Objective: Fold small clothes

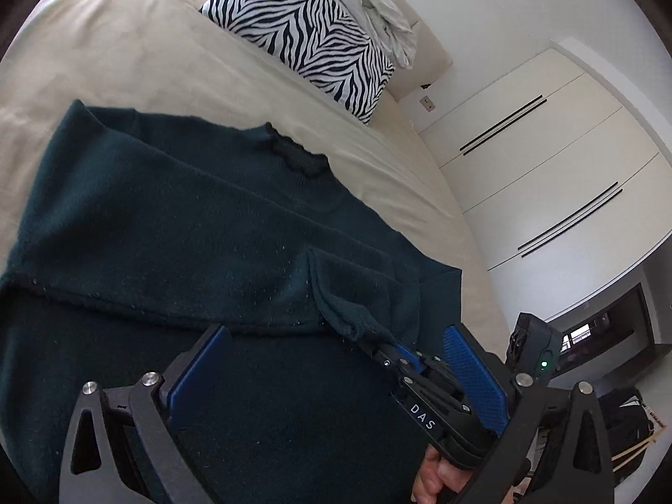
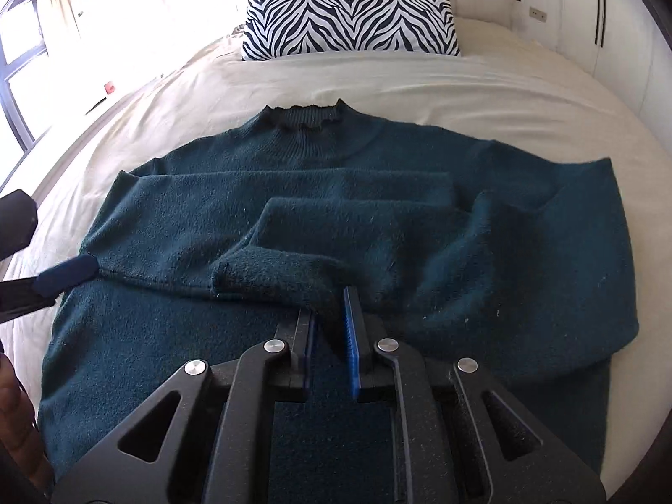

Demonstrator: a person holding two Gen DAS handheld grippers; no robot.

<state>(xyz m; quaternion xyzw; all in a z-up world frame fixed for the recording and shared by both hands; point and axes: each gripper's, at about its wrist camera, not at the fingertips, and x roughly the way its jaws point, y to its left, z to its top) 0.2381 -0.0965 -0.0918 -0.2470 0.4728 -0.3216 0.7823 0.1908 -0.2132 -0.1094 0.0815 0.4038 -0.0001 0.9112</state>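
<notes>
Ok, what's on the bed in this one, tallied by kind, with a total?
Dark green sweater: 1
Zebra-print pillow: 1
Crumpled white bedding behind the pillow: 1 heap
Total: 3, all on the beige bed sheet

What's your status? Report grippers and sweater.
Right gripper shut on sleeve cuff. Left gripper open over sweater. Nothing in the way.

The sweater (image 2: 336,218) lies flat on the bed (image 2: 483,96), both sleeves folded across its chest; a pillow (image 2: 353,21) sits behind its collar.
</notes>
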